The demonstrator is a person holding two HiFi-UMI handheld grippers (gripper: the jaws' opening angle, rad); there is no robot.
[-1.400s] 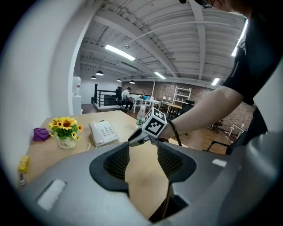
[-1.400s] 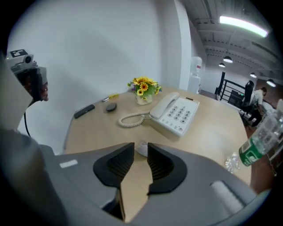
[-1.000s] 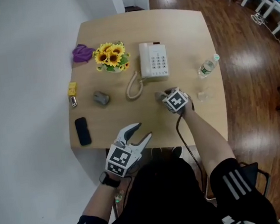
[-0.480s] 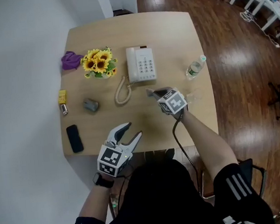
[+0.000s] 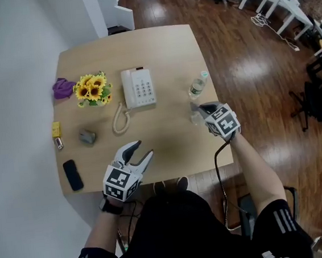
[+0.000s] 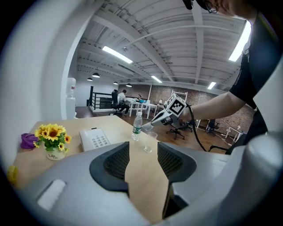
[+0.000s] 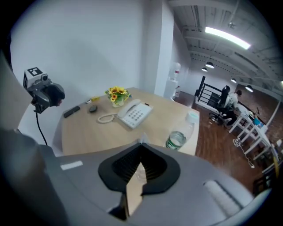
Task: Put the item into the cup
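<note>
While the right gripper (image 5: 203,109) is pressed together on a small pale item (image 7: 142,140), of which only a sliver shows at the jaw tips, it hangs just above the clear cup (image 5: 196,118). That cup stands upright on the table (image 5: 158,51) near its right edge, just beside the water bottle (image 5: 198,85). With its jaws spread and nothing between them, the left gripper (image 5: 139,151) hovers over the near table edge, well apart from the cup.
</note>
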